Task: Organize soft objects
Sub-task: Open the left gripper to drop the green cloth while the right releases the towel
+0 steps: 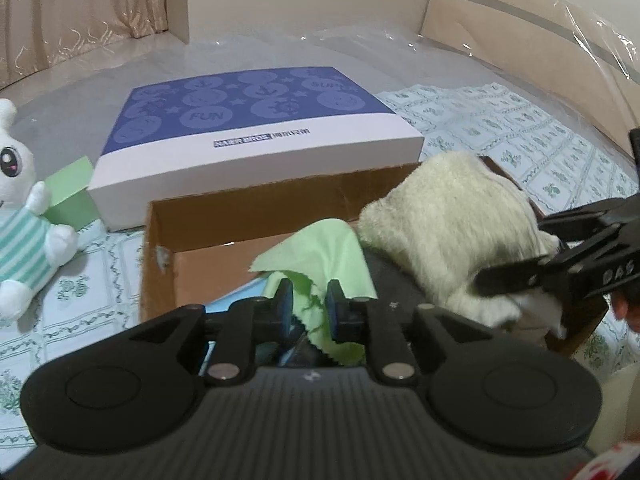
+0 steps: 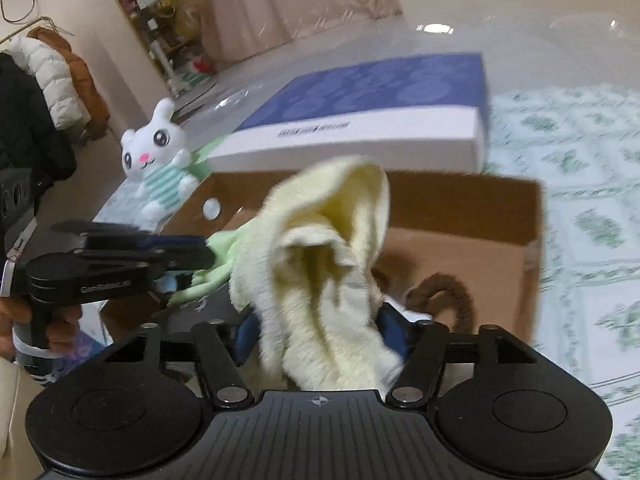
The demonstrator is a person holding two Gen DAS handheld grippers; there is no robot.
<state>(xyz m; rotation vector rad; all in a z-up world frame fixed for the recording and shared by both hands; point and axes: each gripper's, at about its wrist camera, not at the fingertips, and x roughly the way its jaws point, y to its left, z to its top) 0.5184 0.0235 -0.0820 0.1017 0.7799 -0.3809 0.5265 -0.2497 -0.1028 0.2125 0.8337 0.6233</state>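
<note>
An open cardboard box (image 1: 256,200) (image 2: 500,216) lies on the bed. My left gripper (image 1: 310,304) (image 2: 200,254) is shut on a thin green cloth (image 1: 320,256) (image 2: 208,280) and holds it over the box. My right gripper (image 2: 320,336) (image 1: 516,280) is shut on a fluffy pale-yellow towel (image 2: 320,264) (image 1: 452,232), bunched up above the right side of the box. A white plush rabbit (image 1: 20,208) (image 2: 160,164) in a striped shirt sits to the left of the box. A brown fuzzy loop (image 2: 448,292) lies inside the box.
A flat blue and white gift box (image 1: 256,120) (image 2: 380,120) lies just behind the cardboard box. A small green block (image 1: 70,196) stands beside the rabbit. The bed has a green-patterned sheet (image 1: 500,120) and clear plastic film. Coats (image 2: 52,76) hang at the far left.
</note>
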